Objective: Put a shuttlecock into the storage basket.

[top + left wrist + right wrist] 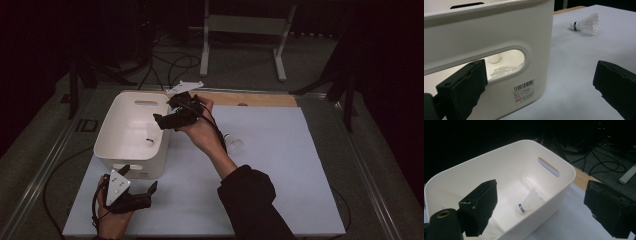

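- While the right hand-held gripper (172,116) hangs over the rim of the white storage bin (107,135) in the high view, jaws spread and empty, the left hand-held gripper (137,186) rests low on the bench (280,165) just in front of the bin, also wide and holding nothing. One shuttlecock (233,143) lies on the white bench sheet beside the right forearm, so I judge the job of loading shuttlecocks into the bin partly done.
- From the left gripper view, the bin's near wall (499,30) with its handle slot stands close ahead; feathers show through the slot. A barcode sticker (524,91) sits below it, its print too small to read. The loose shuttlecock (585,24), with a blue band at its cork, lies on the sheet well apart.
- Looking down in the right gripper view, a blue-banded shuttlecock (530,202) rests on the bin floor; another's feathers edge in at the bottom.
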Demonstrator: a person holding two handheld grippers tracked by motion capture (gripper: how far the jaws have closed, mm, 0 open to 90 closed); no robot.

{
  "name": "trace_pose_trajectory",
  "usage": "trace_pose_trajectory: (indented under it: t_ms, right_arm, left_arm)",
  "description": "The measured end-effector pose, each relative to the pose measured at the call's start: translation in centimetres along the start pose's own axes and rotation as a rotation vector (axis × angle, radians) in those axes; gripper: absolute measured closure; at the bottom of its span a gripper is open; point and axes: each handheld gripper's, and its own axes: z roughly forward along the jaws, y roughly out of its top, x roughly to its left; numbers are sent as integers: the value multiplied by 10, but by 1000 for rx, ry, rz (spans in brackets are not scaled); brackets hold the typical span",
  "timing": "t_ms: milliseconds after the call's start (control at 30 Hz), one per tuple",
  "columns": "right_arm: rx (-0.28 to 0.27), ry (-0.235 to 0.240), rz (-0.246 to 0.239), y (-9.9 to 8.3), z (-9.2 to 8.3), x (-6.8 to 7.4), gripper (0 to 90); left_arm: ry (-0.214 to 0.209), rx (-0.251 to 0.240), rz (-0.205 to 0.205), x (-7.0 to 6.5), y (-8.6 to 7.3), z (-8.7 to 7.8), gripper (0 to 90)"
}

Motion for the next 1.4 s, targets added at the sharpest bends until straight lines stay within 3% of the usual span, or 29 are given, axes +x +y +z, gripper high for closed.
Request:
trace_pose_trajectory:
  t_ms: [1400]
  right_arm:
    - [-33,-54,24,-16,-28,-28,115]
  left_arm:
    - [2,1,0,-1,0,0,1]
